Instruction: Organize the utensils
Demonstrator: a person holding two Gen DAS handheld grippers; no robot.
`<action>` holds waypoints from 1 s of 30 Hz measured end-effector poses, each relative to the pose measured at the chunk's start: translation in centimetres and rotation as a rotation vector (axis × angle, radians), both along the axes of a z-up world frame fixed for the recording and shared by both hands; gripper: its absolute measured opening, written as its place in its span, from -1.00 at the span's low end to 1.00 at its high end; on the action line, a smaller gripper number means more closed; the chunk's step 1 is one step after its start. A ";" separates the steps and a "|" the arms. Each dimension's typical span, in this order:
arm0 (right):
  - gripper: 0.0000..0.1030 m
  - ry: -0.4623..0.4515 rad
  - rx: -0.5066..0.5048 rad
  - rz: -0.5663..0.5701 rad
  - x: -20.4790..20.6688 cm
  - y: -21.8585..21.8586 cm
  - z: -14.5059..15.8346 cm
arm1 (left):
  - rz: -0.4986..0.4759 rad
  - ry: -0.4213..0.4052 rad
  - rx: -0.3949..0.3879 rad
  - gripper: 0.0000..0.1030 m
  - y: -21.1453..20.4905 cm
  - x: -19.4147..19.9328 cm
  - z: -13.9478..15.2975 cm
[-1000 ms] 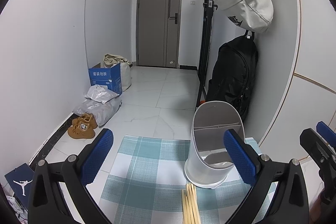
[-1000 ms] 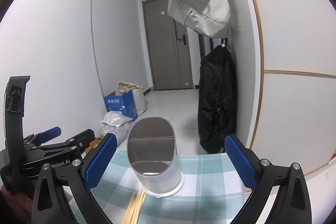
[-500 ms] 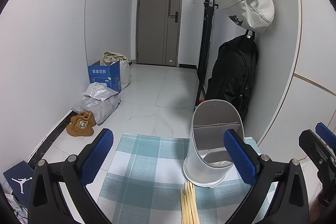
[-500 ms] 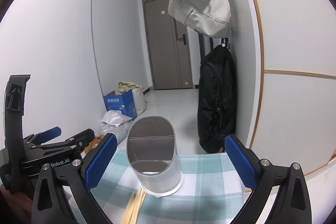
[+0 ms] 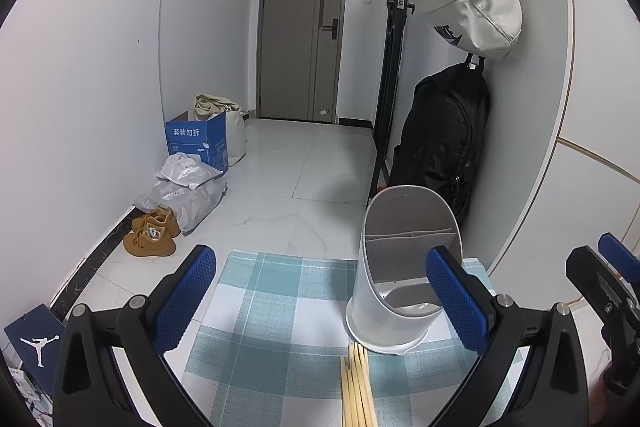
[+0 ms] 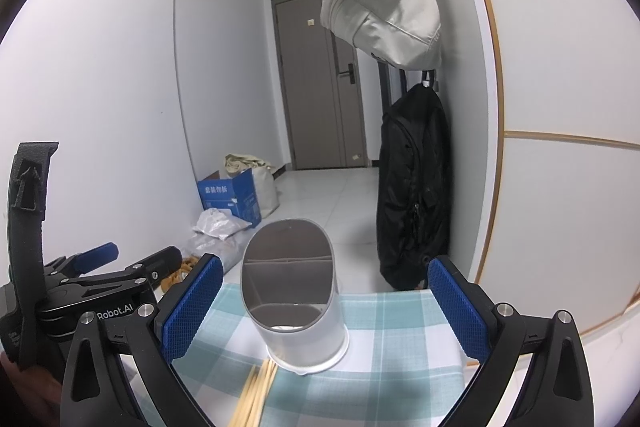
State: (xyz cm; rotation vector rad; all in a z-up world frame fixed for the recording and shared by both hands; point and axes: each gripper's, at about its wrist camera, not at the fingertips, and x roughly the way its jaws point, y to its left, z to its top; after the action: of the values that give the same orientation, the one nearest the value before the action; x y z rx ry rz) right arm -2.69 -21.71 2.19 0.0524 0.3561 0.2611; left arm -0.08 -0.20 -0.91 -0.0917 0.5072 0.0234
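**Both grippers above cloth, holder and chopsticks ahead**

Surroundings: hallway with closed door [image 5: 302, 39] at far end. Blue box [image 5: 198, 143], grey plastic bags [image 5: 184, 189] and tan shoes [image 5: 152, 237] along the left wall. Black backpack [image 5: 440, 143] and beige bag [image 5: 464, 1] hang on the right wall, the backpack close behind the holder.

Work area: checked cloth [image 5: 280, 311]. White utensil holder [image 5: 400, 267] stands upright on its far right part, an inner divider visible, compartments look empty. Wooden chopsticks [image 5: 356, 383] lie bundled on the cloth, tips touching or just short of the holder's base; cannot tell which.

Room: cloth left of the holder is bare. Right wall runs near the cloth's right edge.

Fingers: left gripper [image 5: 320, 303] spread wide, holding nothing. Right gripper [image 6: 326, 307] likewise spread wide, empty, holder framed between its pads without contact.
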 end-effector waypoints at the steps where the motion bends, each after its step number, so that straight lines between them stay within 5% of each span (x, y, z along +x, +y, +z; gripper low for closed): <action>1: 1.00 0.000 0.000 -0.001 0.0 0.0 0.0 | -0.001 0.002 -0.002 0.98 0.0 0.0 0.0; 19: 1.00 0.023 -0.011 0.003 0.0 0.2 -0.8 | -0.036 0.068 -0.037 0.98 0.2 0.9 -0.7; 25: 1.00 0.081 -0.021 0.035 0.4 0.4 -1.6 | -0.066 0.195 -0.041 0.99 0.5 2.1 -3.1; 30: 1.00 0.137 -0.047 0.044 1.2 0.1 -2.7 | -0.093 0.405 -0.095 0.98 1.5 3.8 -7.5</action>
State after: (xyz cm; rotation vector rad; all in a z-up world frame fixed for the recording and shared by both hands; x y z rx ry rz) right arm -1.53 -21.61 -0.52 0.0167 0.4996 0.2931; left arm 3.75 1.30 -8.37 -0.1578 0.9173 -0.0747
